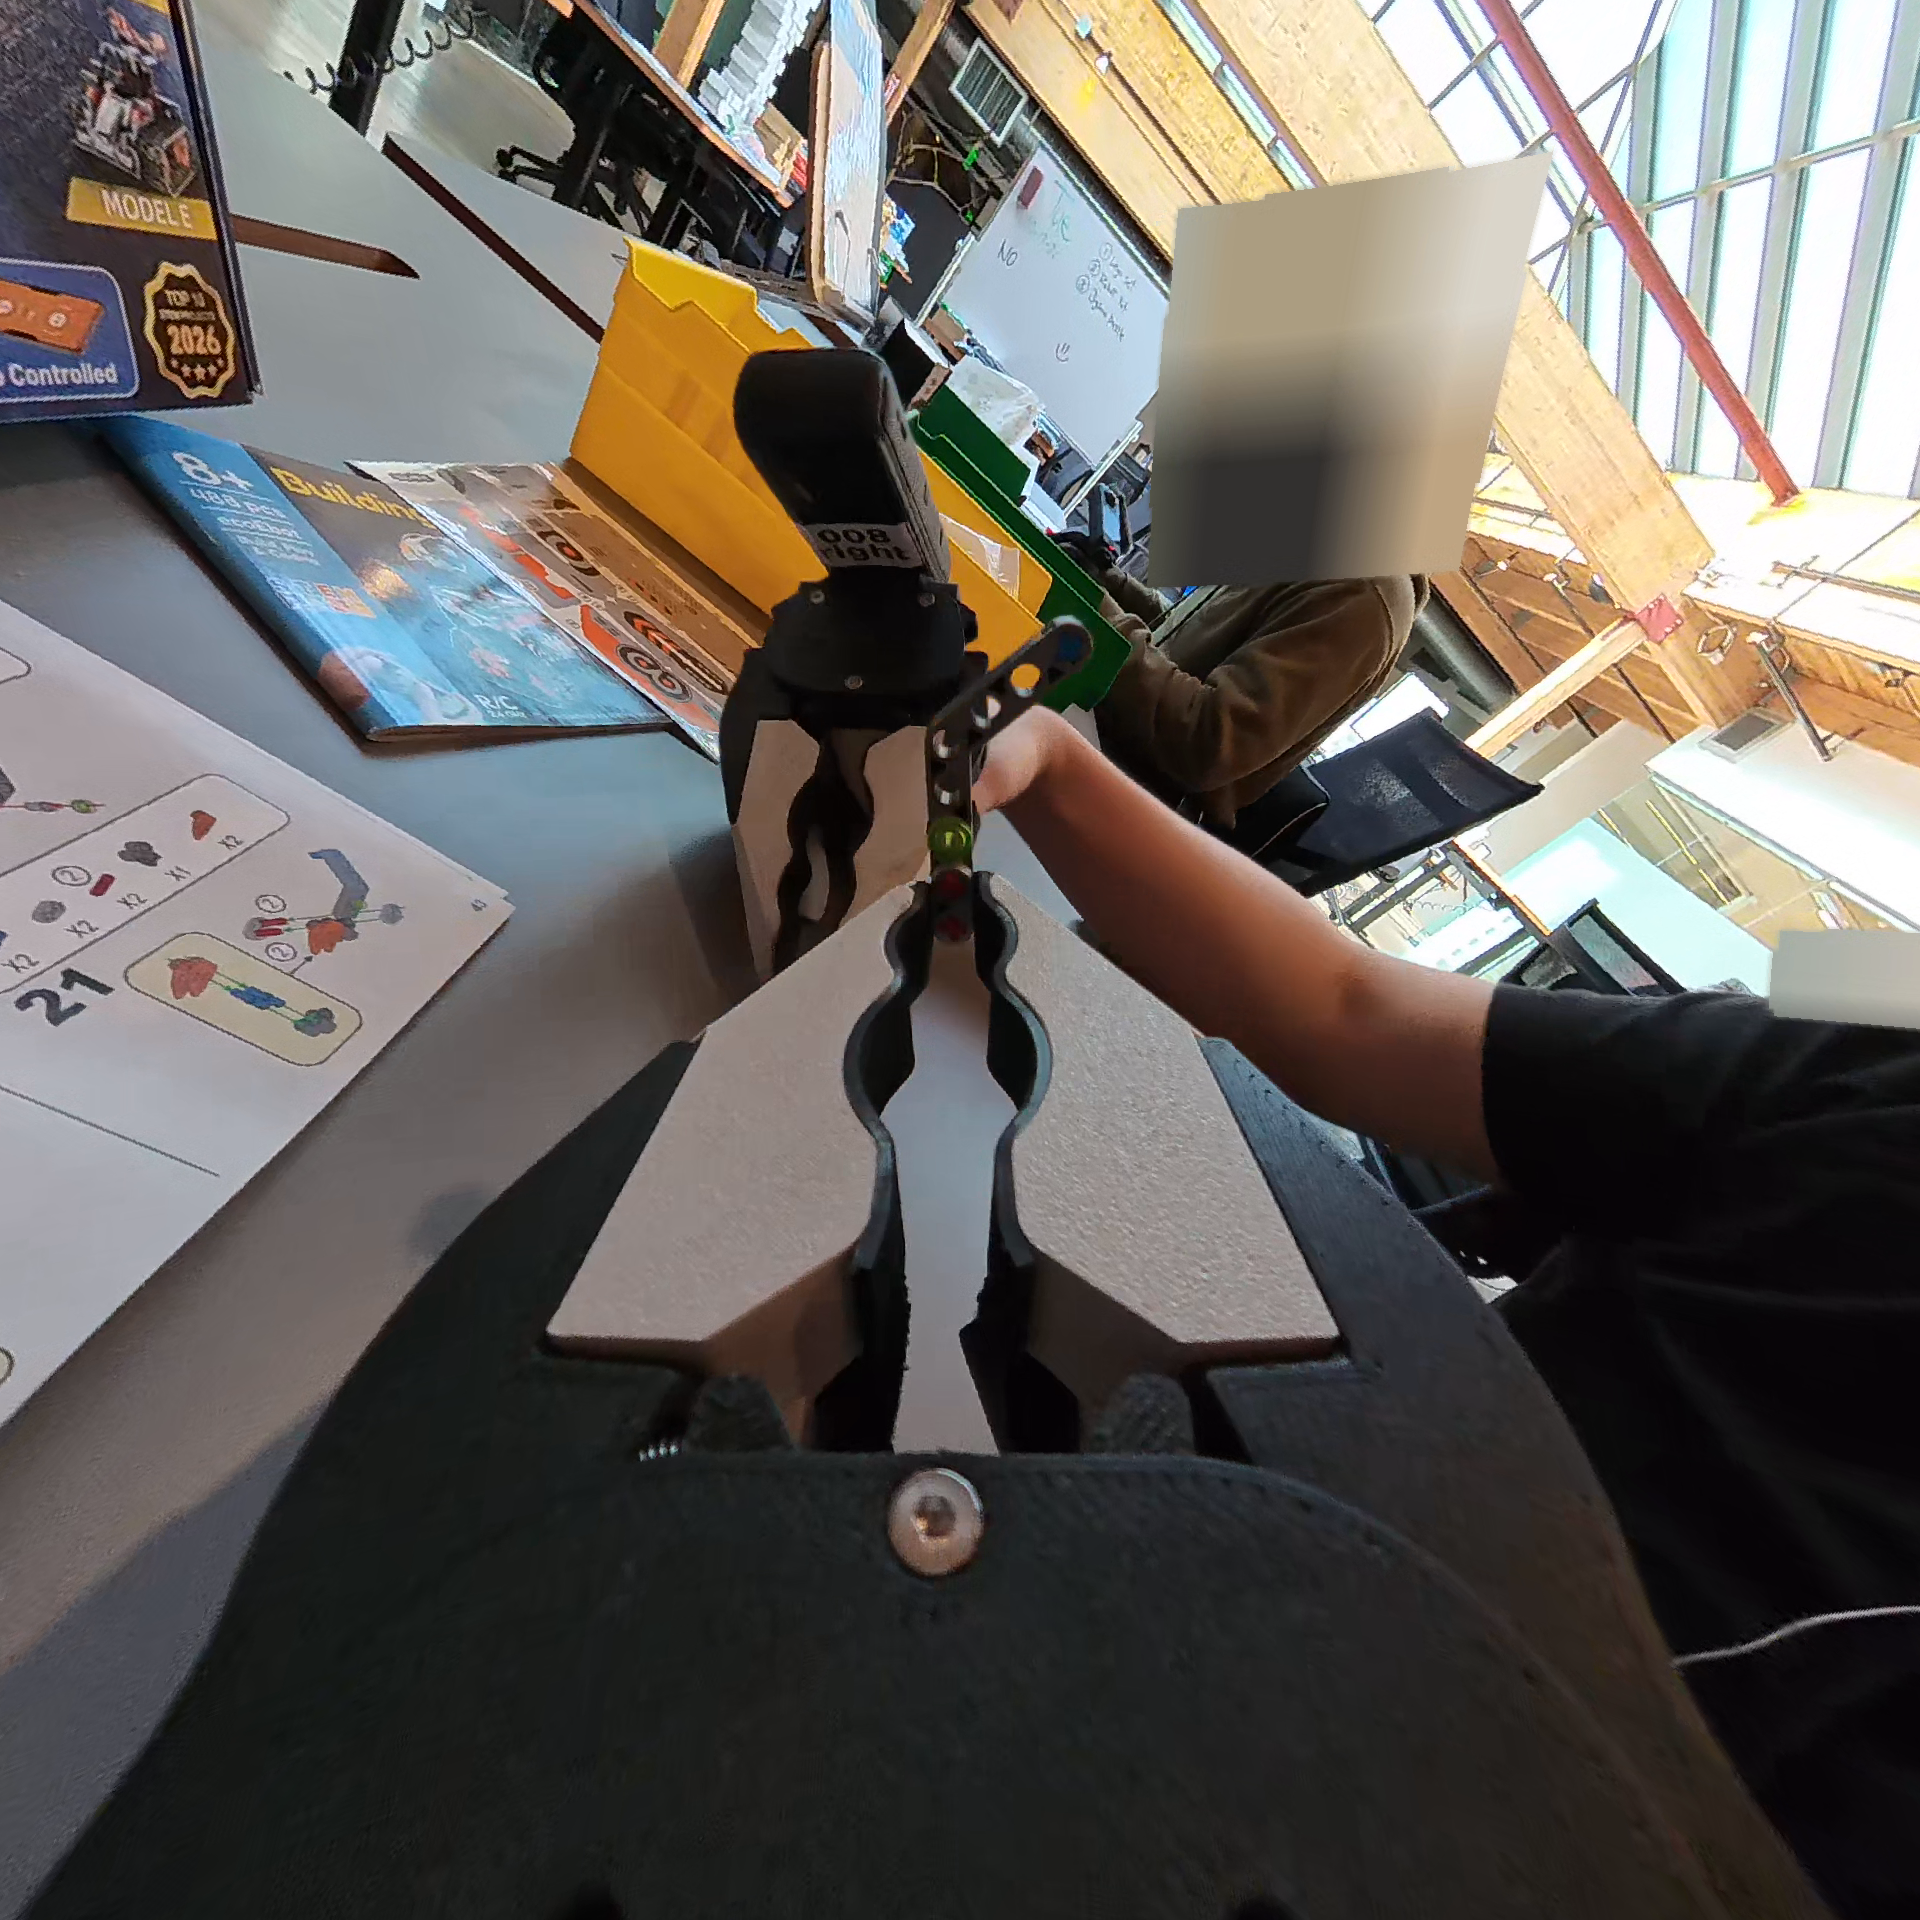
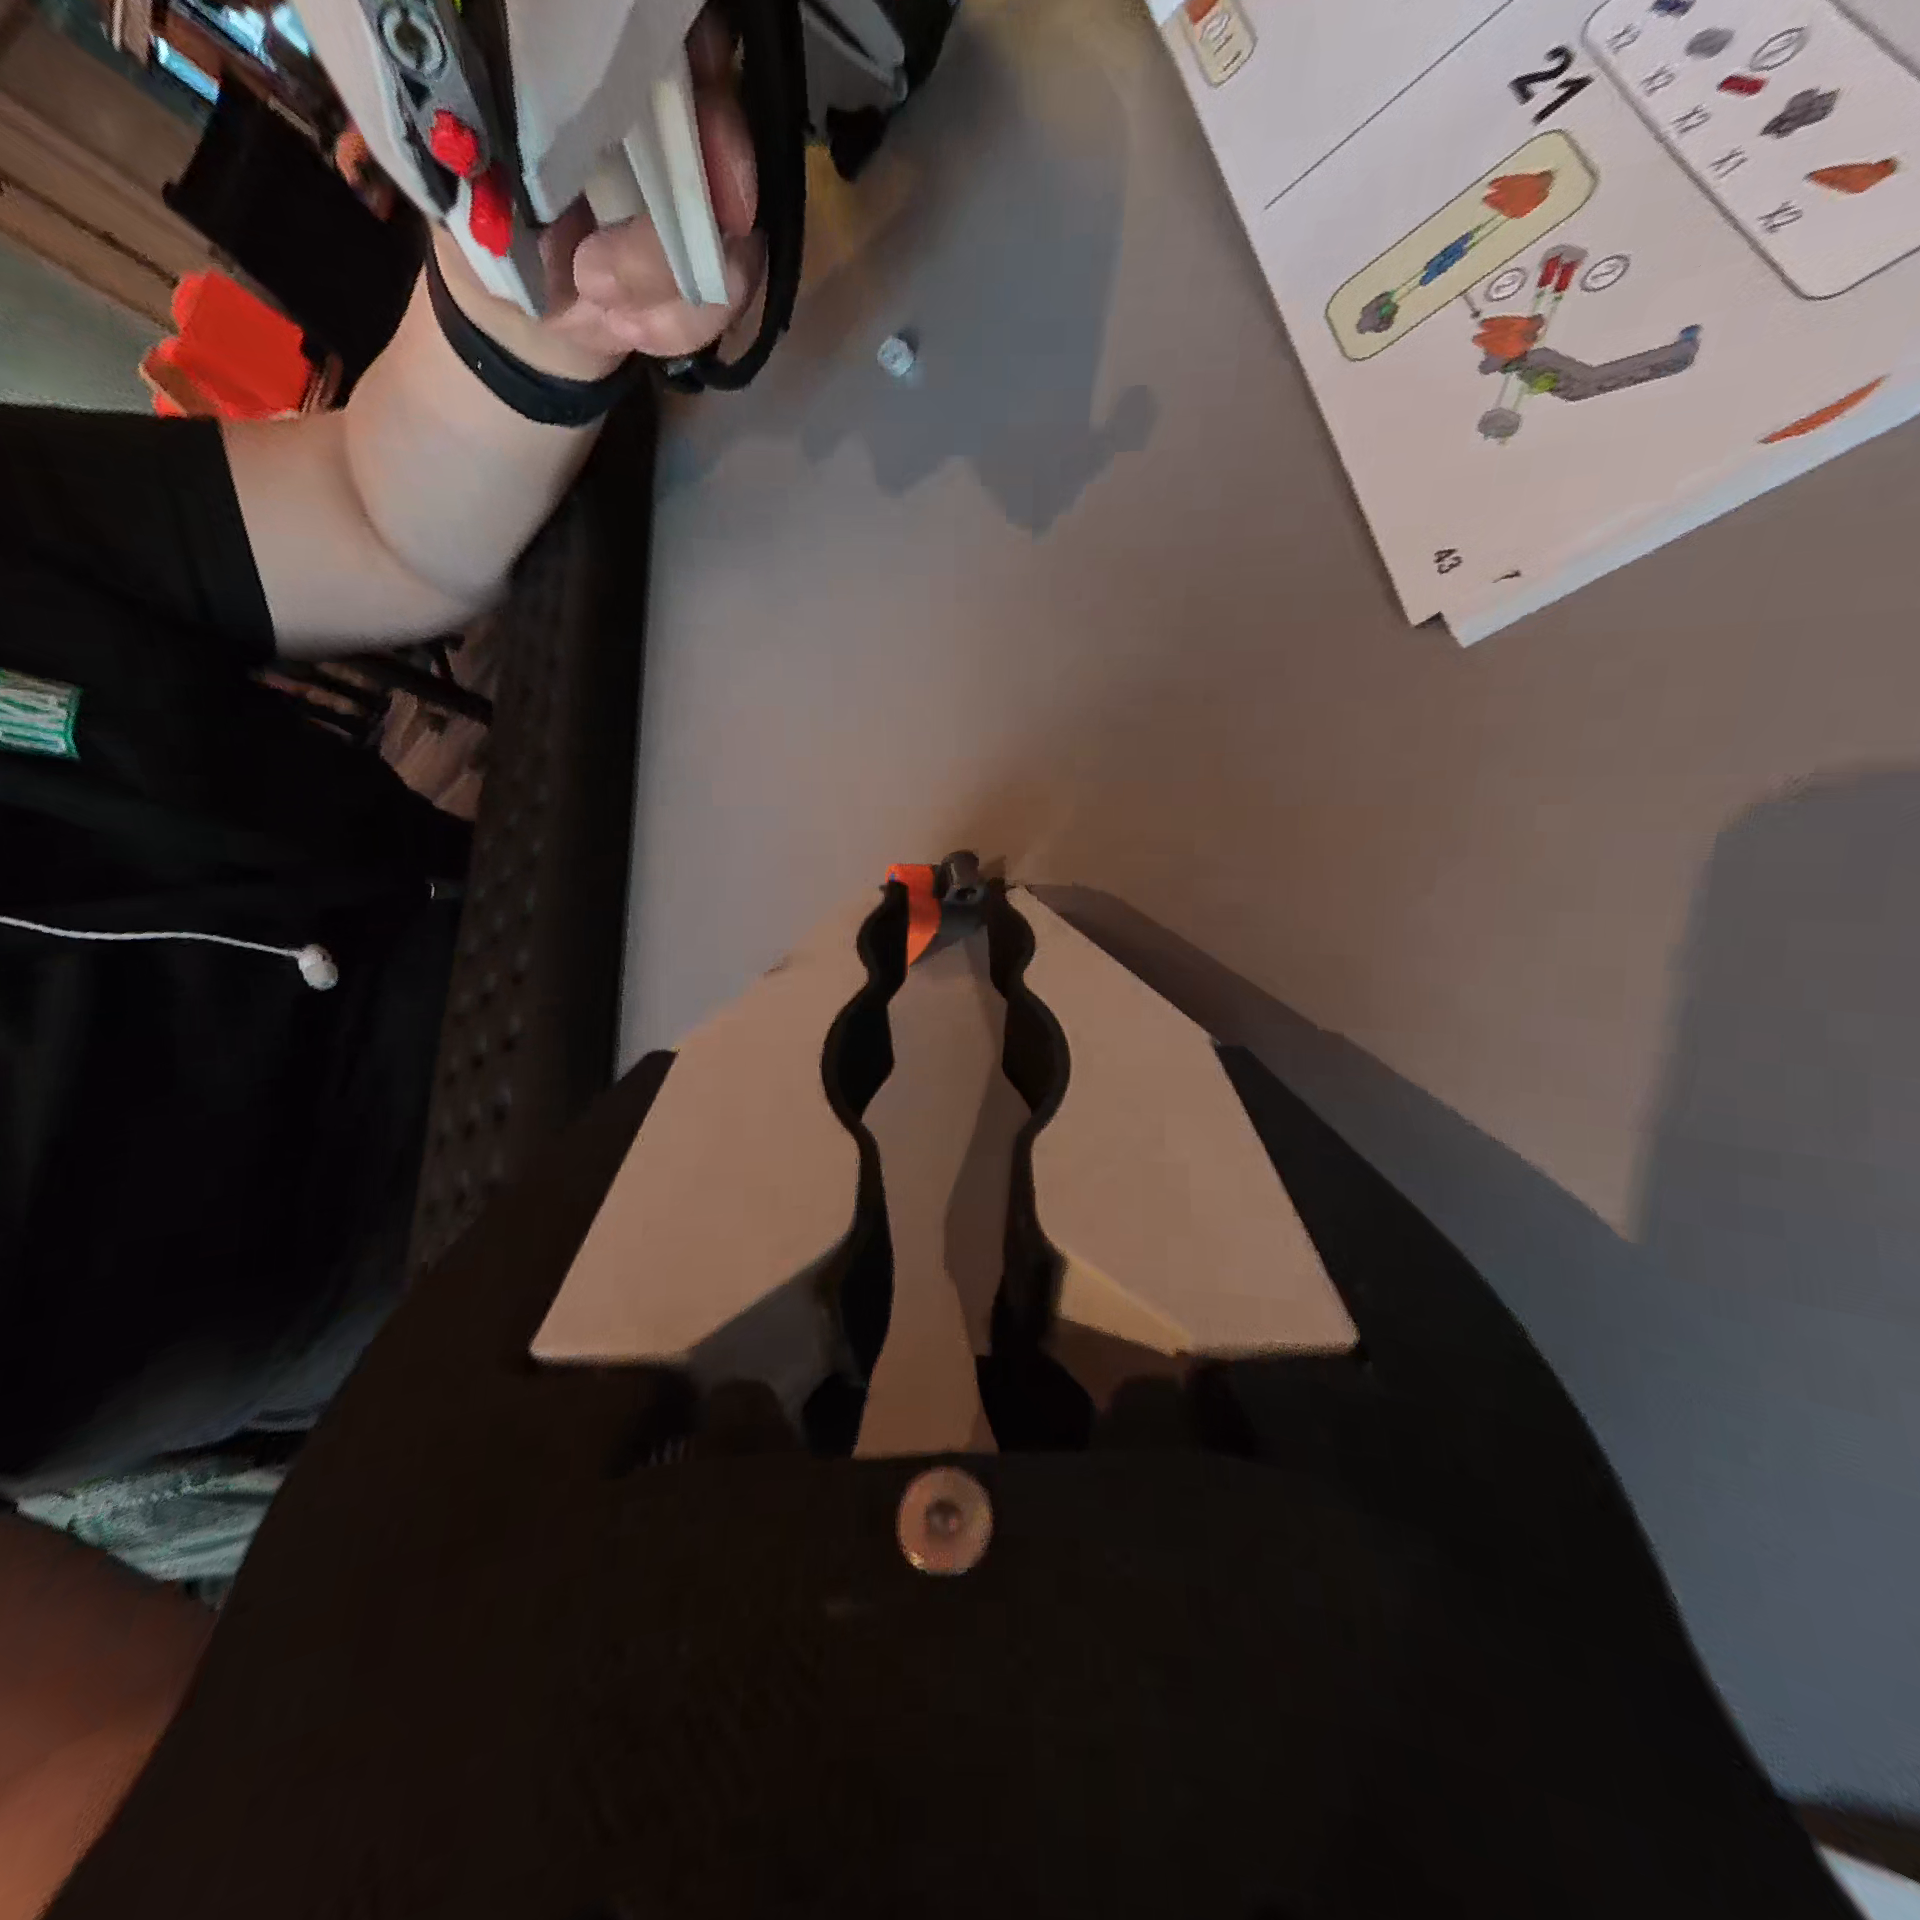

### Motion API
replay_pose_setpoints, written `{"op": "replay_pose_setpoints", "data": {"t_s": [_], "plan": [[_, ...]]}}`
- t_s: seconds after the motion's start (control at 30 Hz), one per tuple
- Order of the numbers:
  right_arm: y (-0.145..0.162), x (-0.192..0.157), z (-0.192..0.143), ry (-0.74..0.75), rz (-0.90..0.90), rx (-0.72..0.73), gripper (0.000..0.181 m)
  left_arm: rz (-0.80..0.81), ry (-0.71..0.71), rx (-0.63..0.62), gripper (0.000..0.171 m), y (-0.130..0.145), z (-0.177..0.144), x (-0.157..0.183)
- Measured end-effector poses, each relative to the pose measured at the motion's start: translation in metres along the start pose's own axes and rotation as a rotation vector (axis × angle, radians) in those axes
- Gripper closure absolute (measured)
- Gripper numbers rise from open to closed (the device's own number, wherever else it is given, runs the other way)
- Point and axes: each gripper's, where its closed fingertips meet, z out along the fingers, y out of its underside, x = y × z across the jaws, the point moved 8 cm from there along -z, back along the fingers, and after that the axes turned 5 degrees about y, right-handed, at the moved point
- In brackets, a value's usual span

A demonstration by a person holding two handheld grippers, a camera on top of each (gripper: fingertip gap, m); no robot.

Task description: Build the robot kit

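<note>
My left gripper [image 1: 948, 914] is shut on a bent dark grey beam [image 1: 977, 738] with holes, a green bush and red pins, held upright above the grey table [image 1: 582, 831]. The right gripper [image 1: 821, 810] stands just beyond it, pointing down at the table. In the right wrist view my right gripper [image 2: 945, 899] is shut on a small orange piece [image 2: 914, 914] joined to a dark grey connector [image 2: 958, 878], right at the table surface [image 2: 1039, 644]. The left gripper [image 2: 520, 156] with the beam and red pins [image 2: 468, 177] shows at the top left.
An open instruction booklet [image 1: 156, 935] lies at left, also seen in the right wrist view [image 2: 1621, 291]. A small grey piece [image 2: 896, 355] lies on the table. A blue box [image 1: 114, 197], leaflets [image 1: 416, 603], a yellow bin [image 1: 707, 457] and a green bin [image 1: 1039, 540] stand behind. A seated person [image 1: 1268, 665] is beyond.
</note>
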Motion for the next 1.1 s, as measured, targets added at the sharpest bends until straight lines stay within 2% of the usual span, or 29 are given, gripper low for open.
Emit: {"op": "replay_pose_setpoints", "data": {"t_s": [0.4, 0.5, 0.63, 0.73, 0.87, 1.1], "plan": [[-0.004, -0.005, 0.011, -0.001, -0.079, -0.098, 0.175, -0.001, -0.014, -0.04, 0.166, 0.003, 0.003, -0.004], [-0.007, -0.009, 0.004, 0.062, -0.092, -0.083, 0.175, -0.004, -0.021, -0.047, 0.166, 0.004, 0.003, -0.005], [-0.027, -0.046, -0.014, 0.267, -0.297, 0.083, 0.175, 0.008, -0.033, -0.057, 0.166, 0.006, 0.005, -0.004], [-0.036, -0.072, -0.02, 0.375, -0.417, 0.226, 0.175, 0.027, 0.016, -0.041, 0.166, 0.005, 0.01, 0.003], [-0.039, -0.089, -0.019, 0.335, -0.408, 0.379, 0.176, 0.051, 0.058, -0.038, 0.166, 0.005, 0.014, 0.012], [-0.039, -0.089, -0.012, 0.243, -0.346, 0.394, 0.175, 0.052, 0.083, -0.079, 0.166, 0.01, 0.02, 0.017]]}}
